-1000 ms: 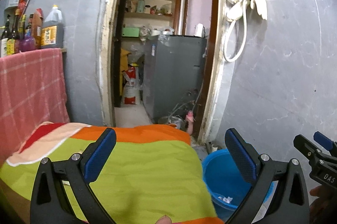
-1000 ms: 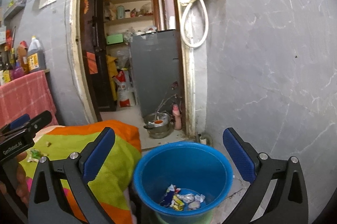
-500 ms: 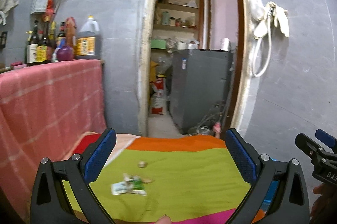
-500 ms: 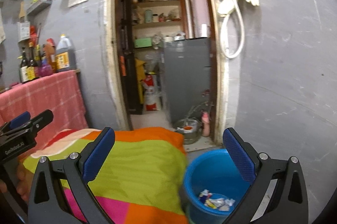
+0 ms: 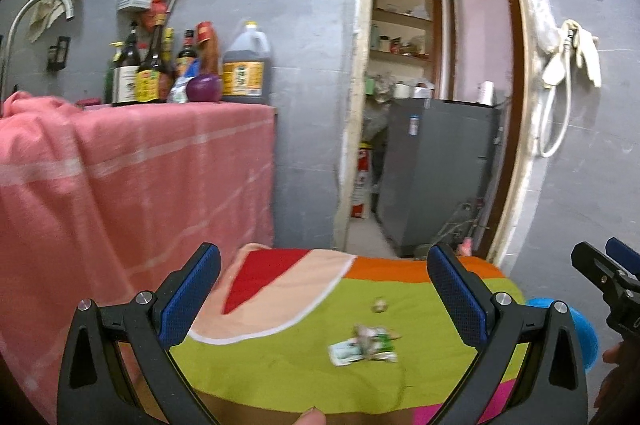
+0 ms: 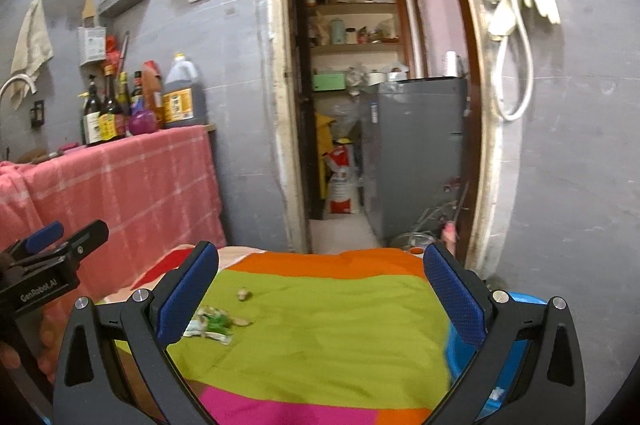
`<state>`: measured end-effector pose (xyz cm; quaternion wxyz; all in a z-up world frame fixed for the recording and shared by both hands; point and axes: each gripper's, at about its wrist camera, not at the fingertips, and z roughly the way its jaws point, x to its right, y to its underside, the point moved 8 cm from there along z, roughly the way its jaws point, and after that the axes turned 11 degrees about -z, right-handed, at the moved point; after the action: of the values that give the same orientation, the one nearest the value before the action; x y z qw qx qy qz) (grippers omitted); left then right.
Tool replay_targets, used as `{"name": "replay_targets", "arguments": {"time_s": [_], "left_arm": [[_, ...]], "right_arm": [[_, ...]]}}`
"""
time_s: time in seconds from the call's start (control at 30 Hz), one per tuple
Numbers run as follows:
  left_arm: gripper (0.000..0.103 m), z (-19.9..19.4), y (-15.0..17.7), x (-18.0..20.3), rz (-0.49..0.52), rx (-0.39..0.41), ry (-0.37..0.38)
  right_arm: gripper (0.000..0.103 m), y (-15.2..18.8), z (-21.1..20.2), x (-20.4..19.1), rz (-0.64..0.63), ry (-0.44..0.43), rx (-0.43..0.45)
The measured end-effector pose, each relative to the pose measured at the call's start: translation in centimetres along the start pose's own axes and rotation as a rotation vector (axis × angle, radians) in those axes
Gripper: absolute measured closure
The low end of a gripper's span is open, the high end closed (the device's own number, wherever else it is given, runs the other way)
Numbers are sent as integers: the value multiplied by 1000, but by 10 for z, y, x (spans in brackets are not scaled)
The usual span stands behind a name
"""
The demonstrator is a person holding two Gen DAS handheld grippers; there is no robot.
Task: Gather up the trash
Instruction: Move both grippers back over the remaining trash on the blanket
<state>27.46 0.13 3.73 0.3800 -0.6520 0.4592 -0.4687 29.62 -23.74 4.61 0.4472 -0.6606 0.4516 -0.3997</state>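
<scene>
Both tools are held above a striped cloth point(image 5: 280, 357). The left gripper point(image 5: 324, 299) is spread wide, and nothing is gripped between its blue pads. The right gripper point(image 6: 320, 295) is likewise fully spread and empty. A crumpled green-and-white wrapper point(image 5: 362, 345) is located on the lime band of the cloth, with a small scrap point(image 5: 379, 305) just beyond it. A blue bucket point(image 6: 524, 299) is seen at the cloth's right edge. Further back, bottles point(image 5: 160, 65) are arranged on a pink-draped counter point(image 5: 132, 161).
</scene>
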Motion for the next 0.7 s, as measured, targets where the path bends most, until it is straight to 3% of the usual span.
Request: {"name": "replay_targets", "arguments": {"time_s": [0.37,0.7], "left_arm": [[2,13,13,-55,-33,-26,-81],[2,38,41,-69,-35,-133,-73]], "right_arm": [[0,3,33,-49,-25,-91,4],[0,28,64,-67,-91,-139,-73]]}}
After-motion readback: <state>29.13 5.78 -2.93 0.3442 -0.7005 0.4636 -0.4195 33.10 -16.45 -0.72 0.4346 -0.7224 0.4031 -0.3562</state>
